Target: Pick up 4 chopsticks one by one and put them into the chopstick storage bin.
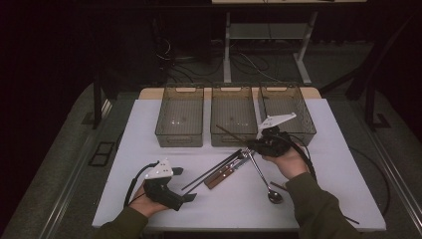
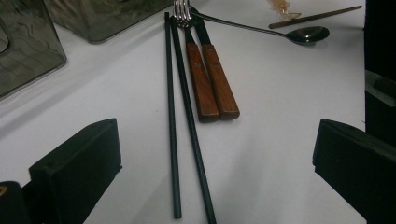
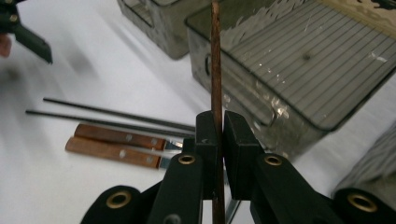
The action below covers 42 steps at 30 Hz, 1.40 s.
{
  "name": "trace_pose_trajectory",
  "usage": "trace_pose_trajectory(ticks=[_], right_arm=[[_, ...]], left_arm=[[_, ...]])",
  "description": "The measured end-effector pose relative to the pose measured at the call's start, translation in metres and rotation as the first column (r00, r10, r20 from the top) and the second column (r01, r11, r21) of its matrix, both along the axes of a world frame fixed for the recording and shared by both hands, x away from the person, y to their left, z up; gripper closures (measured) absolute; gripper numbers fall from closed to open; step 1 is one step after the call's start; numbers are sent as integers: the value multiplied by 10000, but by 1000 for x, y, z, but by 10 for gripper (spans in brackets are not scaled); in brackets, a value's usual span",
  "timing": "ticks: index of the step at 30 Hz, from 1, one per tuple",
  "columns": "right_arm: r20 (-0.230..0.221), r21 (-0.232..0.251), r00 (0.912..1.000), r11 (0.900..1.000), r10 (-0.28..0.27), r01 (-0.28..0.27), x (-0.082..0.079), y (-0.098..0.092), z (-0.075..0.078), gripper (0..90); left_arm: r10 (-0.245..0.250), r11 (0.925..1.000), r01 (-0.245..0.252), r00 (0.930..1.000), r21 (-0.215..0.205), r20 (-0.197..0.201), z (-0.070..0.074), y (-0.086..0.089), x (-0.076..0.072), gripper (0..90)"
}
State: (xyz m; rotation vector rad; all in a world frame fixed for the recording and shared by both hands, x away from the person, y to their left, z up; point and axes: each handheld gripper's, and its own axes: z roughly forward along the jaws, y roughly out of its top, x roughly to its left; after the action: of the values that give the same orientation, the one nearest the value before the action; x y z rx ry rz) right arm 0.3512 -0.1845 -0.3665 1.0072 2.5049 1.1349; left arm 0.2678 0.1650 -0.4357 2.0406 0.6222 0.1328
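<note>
My right gripper [image 1: 253, 145] is shut on a brown wooden chopstick [image 1: 230, 134], held above the table just in front of the middle bin [image 1: 230, 140]. In the right gripper view the pads [image 3: 207, 135] pinch the brown chopstick [image 3: 215, 60], which points up past the bin's corner. Two black chopsticks [image 2: 184, 116] lie beside two wooden-handled utensils [image 2: 211, 81] on the white table [image 1: 149, 124]. My left gripper [image 1: 185, 184] rests near the table's front left, open wide with nothing between its fingers [image 2: 77, 170], pointing at the black chopsticks.
Three smoky clear bins stand in a row at the back: the left bin [image 1: 179, 140], the middle one and the right bin [image 1: 304, 130]. A metal spoon [image 1: 272, 194] lies by my right forearm, with another brown chopstick [image 2: 313, 17] near its bowl.
</note>
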Motion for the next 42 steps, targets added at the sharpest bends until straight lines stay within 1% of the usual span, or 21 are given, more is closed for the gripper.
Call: trace_pose_trajectory(ticks=[5, 10, 13, 16, 18, 19, 20, 21, 24, 26, 28, 29, 32, 35, 38, 42], right_arm=[[5, -158, 10000, 9999, 29, -29, 13, 16, 7, 843], [-48, -144, 10000, 9999, 19, -19, 26, 31, 15, 843], [-138, -53, 9998, 9999, -154, 153, 33, 39, 19, 843], [-214, 10, 9996, 9998, -207, 207, 40, 47, 23, 843], [-224, -18, 9995, 9997, -241, 240, 45, 53, 25, 843], [-212, -40, 9995, 9997, -252, 251, 48, 56, 26, 843], [-176, -72, 9996, 9997, -236, 235, 50, 59, 27, 843], [-173, -87, 9995, 9997, -248, 247, 53, 63, 28, 842], [-169, -159, 9995, 9995, -284, 281, 61, 75, 31, 842], [-161, -202, 9993, 9993, -329, 326, 66, 82, 32, 842], [-172, -159, 9994, 9994, -300, 297, 71, 90, 33, 842], [-154, -188, 9995, 9994, -291, 288, 74, 93, 33, 843], [-244, -277, 9993, 9993, -275, 268, 82, 104, 31, 842], [-275, -364, 9990, 9988, -339, 329, 89, 114, 30, 842], [-317, -383, 9985, 9984, -439, 427, 97, 122, 31, 842], [-297, -554, 9979, 9969, -574, 557, 106, 134, 33, 842]], left_arm=[[-27, 10000, 27, 10000, -8, 4, 0, 0, 0, 1], [-57, 10000, 57, 10000, -1, 16, 0, 0, 0, 1], [-49, 10000, 49, 10000, -22, -1, 0, 0, -1, 1], [-87, 10000, 87, 10000, 8, -17, 1, 0, -1, 1], [-110, 9999, 110, 9999, 18, -20, 1, 0, -1, 1], [-80, 10000, 80, 10000, -40, 6, 1, -1, -1, 1], [-128, 9999, 128, 9999, 16, -14, 1, 0, 0, 1], [-62, 10000, 62, 10000, -73, -51, 1, 0, -1, 1], [-67, 9999, 67, 10000, -95, 11, 1, 0, -1, 1], [-123, 9999, 123, 9999, -92, -1, 1, 0, -1, 1], [-177, 9998, 177, 9998, -65, 81, 2, -1, 0, 1], [-184, 9998, 184, 9998, -114, 32, 2, -1, -1, 1], [-233, 9997, 233, 9997, -51, 52, 3, 0, -1, 1], [-242, 9996, 243, 9997, -114, 73, 3, 0, -1, 1], [-228, 9995, 227, 9997, -203, -16, 2, -1, -1, 1], [-245, 9995, 246, 9997, -187, 71, 3, -1, -1, 1]])
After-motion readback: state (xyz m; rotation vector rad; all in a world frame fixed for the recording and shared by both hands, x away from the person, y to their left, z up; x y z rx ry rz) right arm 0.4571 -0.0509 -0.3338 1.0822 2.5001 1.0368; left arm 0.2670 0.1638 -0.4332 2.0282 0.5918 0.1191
